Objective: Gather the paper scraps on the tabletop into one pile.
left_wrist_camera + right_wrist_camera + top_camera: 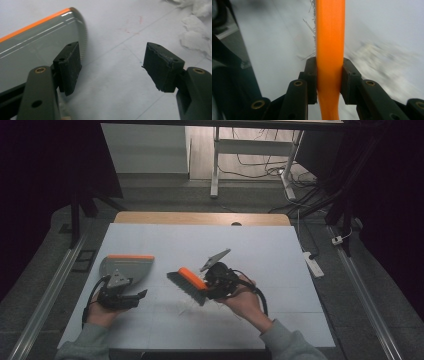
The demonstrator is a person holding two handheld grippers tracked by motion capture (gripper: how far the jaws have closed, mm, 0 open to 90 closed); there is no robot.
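While brush (330,37) clamped, left gripper (112,67) gapes.

My right gripper (329,75) is clamped on the orange handle of the brush (189,284), one jaw pad on each side of it. The brush has an orange back and dark bristles; it sits tilted over the middle of the white table, bristles down and touching or nearly touching the surface, with a few stray bristles sticking out. The dustpan (126,266) is grey with an orange front lip, lying flat on the table left of the brush, apart from it. White crumpled scraps (197,37) lie on the table near the dustpan.
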